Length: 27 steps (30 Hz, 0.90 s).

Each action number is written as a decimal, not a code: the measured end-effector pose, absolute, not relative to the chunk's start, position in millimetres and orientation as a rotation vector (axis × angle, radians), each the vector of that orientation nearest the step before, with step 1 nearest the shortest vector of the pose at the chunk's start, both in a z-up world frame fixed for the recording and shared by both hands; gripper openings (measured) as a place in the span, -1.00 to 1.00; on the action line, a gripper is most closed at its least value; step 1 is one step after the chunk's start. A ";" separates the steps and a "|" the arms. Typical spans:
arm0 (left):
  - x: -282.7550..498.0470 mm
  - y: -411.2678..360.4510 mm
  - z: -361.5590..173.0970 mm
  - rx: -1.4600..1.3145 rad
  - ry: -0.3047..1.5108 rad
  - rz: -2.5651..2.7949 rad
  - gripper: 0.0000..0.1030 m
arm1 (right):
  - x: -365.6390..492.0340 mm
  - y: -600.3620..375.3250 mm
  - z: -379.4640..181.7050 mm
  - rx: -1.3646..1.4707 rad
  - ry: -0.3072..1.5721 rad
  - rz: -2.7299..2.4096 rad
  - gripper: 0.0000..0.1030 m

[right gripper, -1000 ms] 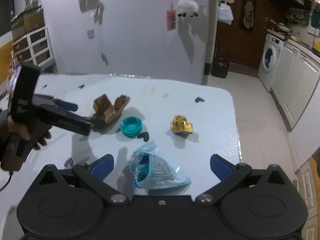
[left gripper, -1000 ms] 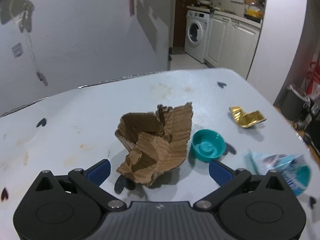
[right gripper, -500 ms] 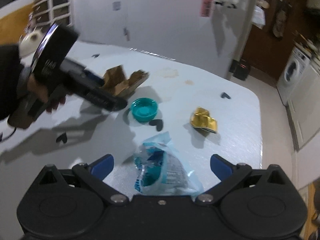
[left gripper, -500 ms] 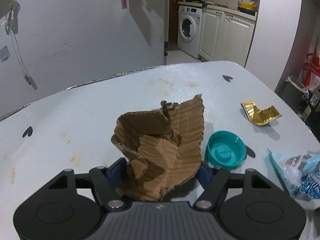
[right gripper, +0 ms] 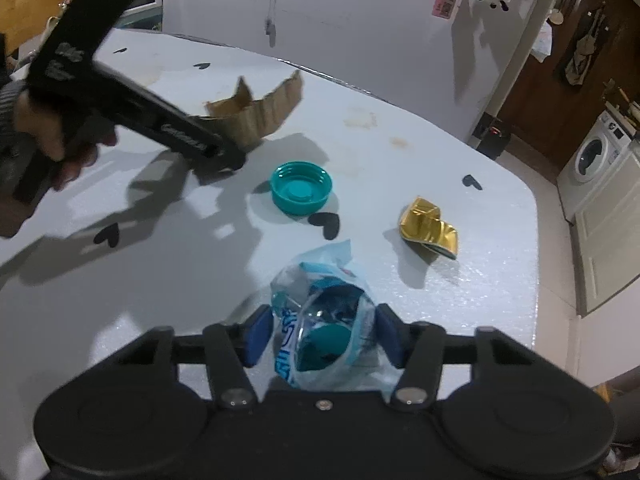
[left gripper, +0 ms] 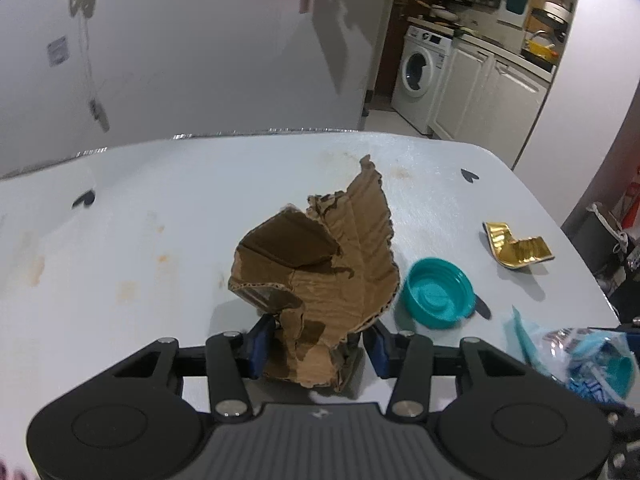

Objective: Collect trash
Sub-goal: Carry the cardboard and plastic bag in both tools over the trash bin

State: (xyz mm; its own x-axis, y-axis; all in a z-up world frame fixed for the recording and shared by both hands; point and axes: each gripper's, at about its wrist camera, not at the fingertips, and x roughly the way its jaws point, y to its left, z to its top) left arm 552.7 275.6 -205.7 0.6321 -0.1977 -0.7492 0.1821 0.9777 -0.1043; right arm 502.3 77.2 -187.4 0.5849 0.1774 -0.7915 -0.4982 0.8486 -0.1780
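Observation:
My left gripper (left gripper: pixel 316 346) is shut on a torn brown cardboard piece (left gripper: pixel 320 264) and holds it just above the white table (left gripper: pixel 140 240). The cardboard also shows in the right wrist view (right gripper: pixel 256 110), at the left gripper's tip. My right gripper (right gripper: pixel 322 338) is shut on a crumpled blue-and-white plastic wrapper (right gripper: pixel 320 320) near the table's front edge. The wrapper also shows in the left wrist view (left gripper: pixel 580 360). A teal bottle cap (left gripper: pixel 438 298) (right gripper: pixel 301 187) and a crumpled gold foil wrapper (left gripper: pixel 516 246) (right gripper: pixel 429 227) lie on the table.
The table has rust-coloured stains and small black heart marks (right gripper: pixel 325 222). A white wall (left gripper: pixel 180 60) stands behind it. A washing machine (left gripper: pixel 422 80) and white cabinets (left gripper: pixel 496 100) are at the far right. A dark bin (left gripper: pixel 604 232) stands beyond the table's right edge.
Both grippers went from open to shut. The left closed on the cardboard and lifted it slightly. The right moved forward and closed on the plastic wrapper.

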 end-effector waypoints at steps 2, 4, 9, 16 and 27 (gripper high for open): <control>544.7 273.2 -203.4 -0.028 0.869 -0.211 -0.06 | 503.3 75.0 -185.4 -0.397 0.869 0.401 -0.04; 536.1 270.8 -201.1 -0.035 0.876 -0.203 -0.06 | 503.5 72.8 -182.9 -0.383 0.883 0.394 -0.09; 512.7 267.9 -194.0 -0.061 0.891 -0.173 -0.06 | 503.0 64.8 -178.8 -0.300 0.920 0.386 -0.14; 480.8 265.2 -176.9 -0.100 0.906 -0.119 -0.06 | 495.8 50.4 -164.3 -0.132 0.943 0.367 -0.15; 425.1 247.3 -131.4 -0.102 0.862 -0.078 -0.06 | 468.4 33.0 -133.7 -0.022 0.893 0.351 -0.15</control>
